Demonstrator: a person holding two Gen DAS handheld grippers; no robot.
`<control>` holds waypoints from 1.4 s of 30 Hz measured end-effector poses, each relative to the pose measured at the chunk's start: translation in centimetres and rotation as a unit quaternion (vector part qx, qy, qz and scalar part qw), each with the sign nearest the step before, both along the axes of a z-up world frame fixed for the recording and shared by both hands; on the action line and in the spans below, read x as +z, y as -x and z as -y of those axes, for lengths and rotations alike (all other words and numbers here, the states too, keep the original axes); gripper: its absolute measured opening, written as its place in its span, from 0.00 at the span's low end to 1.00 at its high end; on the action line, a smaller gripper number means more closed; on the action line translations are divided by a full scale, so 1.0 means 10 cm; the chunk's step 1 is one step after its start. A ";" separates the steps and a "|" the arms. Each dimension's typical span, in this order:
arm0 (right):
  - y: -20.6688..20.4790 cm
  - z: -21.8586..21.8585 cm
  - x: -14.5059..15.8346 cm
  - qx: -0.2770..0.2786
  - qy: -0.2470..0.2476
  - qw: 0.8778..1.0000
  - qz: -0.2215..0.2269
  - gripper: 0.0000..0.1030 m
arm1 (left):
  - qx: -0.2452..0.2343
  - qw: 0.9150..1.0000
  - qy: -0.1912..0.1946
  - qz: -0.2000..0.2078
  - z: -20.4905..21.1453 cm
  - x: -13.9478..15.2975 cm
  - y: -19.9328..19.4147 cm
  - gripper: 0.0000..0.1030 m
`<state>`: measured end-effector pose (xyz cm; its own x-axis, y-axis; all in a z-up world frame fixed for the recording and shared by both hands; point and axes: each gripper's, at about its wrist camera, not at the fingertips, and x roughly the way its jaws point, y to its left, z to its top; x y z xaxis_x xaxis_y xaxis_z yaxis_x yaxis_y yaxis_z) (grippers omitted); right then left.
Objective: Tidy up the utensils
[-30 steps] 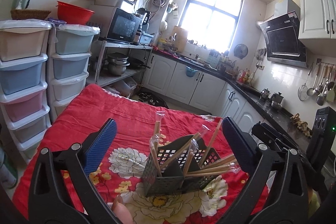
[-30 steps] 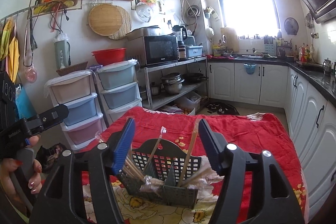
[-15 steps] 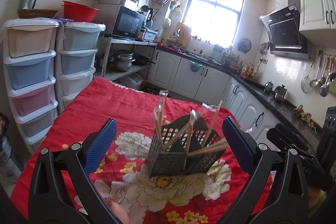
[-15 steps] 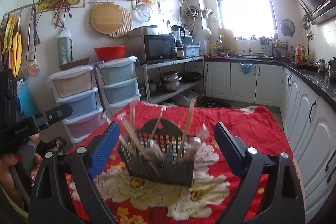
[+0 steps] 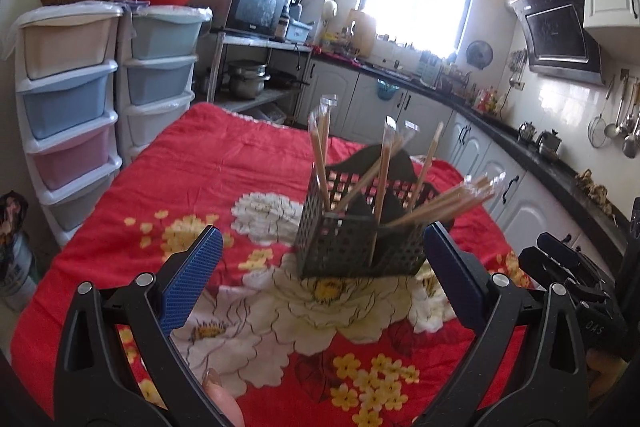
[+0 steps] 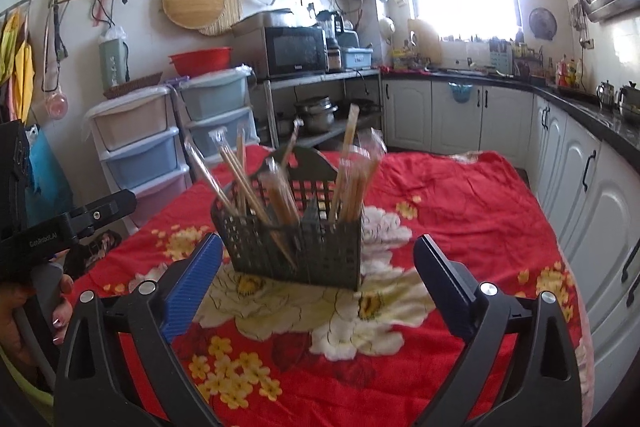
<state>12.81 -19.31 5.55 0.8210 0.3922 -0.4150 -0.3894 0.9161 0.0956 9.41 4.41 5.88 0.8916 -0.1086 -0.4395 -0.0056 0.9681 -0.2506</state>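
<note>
**Q:** Across the whole table (image 5: 208, 163), what do you have under your grippers?

**A:** You have a red cloth (image 6: 460, 195) printed with large white and small yellow flowers. It covers the table from edge to edge.

**Q:** And where does the task's thing stand?

**A:** The dark perforated basket (image 5: 356, 247) stands upright on the cloth, near the middle, on the big white flower. In your right view the same basket (image 6: 296, 247) shows inner dividers that split it into compartments.

**Q:** What is in it?

**A:** Wooden chopsticks (image 5: 384, 171), several in clear wrappers, stand and lean in the compartments. One bundle tips out low toward the right in your left view. In your right view the chopsticks (image 6: 240, 179) fan out to both sides; the picture is blurred, so you cannot count them.

**Q:** How do your grippers stand?

**A:** Your left gripper (image 5: 320, 279) has its blue pads wide apart with nothing between them, and the basket lies just ahead of it. Your right gripper (image 6: 316, 279) has just been opening; its jaws are spread wide, nothing is between them, and the basket sits just beyond the tips, untouched. Your left hand (image 6: 40, 291) shows at the edge of the right view, on its handle.
</note>
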 end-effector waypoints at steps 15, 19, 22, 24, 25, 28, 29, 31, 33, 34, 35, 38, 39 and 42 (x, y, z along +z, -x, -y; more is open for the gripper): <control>0.17 -0.03 -0.43 -0.007 0.028 0.999 -0.016 0.92 | -0.009 0.999 -0.026 0.018 0.23 -0.43 0.24 0.90; 0.25 0.00 -0.51 -0.022 0.029 0.999 0.008 0.92 | -0.009 0.999 -0.034 0.035 0.27 -0.48 0.30 0.90; 0.31 0.03 -0.54 -0.034 0.023 0.999 0.031 0.94 | -0.004 0.998 -0.034 0.047 0.28 -0.51 0.33 0.90; 0.36 0.05 -0.56 -0.039 0.015 0.998 0.049 0.94 | 0.002 0.998 -0.038 0.055 0.29 -0.53 0.35 0.90; 0.39 0.06 -0.56 -0.044 0.013 0.997 0.063 0.94 | 0.007 0.997 -0.044 0.059 0.30 -0.54 0.36 0.90; 0.46 0.07 -0.58 -0.051 0.006 0.995 0.087 0.94 | 0.011 0.996 -0.049 0.071 0.30 -0.55 0.38 0.90; 0.47 0.07 -0.58 -0.052 0.004 0.995 0.090 0.94 | 0.010 0.996 -0.049 0.073 0.31 -0.56 0.39 0.90; 0.48 0.07 -0.60 -0.053 0.003 0.994 0.093 0.94 | 0.010 0.996 -0.052 0.075 0.32 -0.57 0.39 0.90; 0.47 0.07 -0.61 -0.052 0.002 0.995 0.091 0.94 | 0.010 0.996 -0.052 0.077 0.32 -0.57 0.39 0.90; 0.46 0.08 -0.61 -0.053 0.001 0.994 0.091 0.94 | 0.011 0.996 -0.053 0.077 0.31 -0.57 0.39 0.90; 0.46 0.08 -0.61 -0.054 0.000 0.994 0.091 0.94 | 0.011 0.996 -0.052 0.078 0.31 -0.57 0.40 0.90; 0.47 0.09 -0.61 -0.057 -0.003 0.994 0.090 0.94 | 0.012 0.995 -0.052 0.081 0.31 -0.56 0.41 0.90; 0.47 0.10 -0.61 -0.056 -0.005 0.994 0.090 0.94 | 0.013 0.995 -0.052 0.082 0.31 -0.56 0.41 0.90; 0.47 0.10 -0.62 -0.059 -0.005 0.994 0.089 0.94 | 0.013 0.995 -0.050 0.082 0.31 -0.56 0.41 0.90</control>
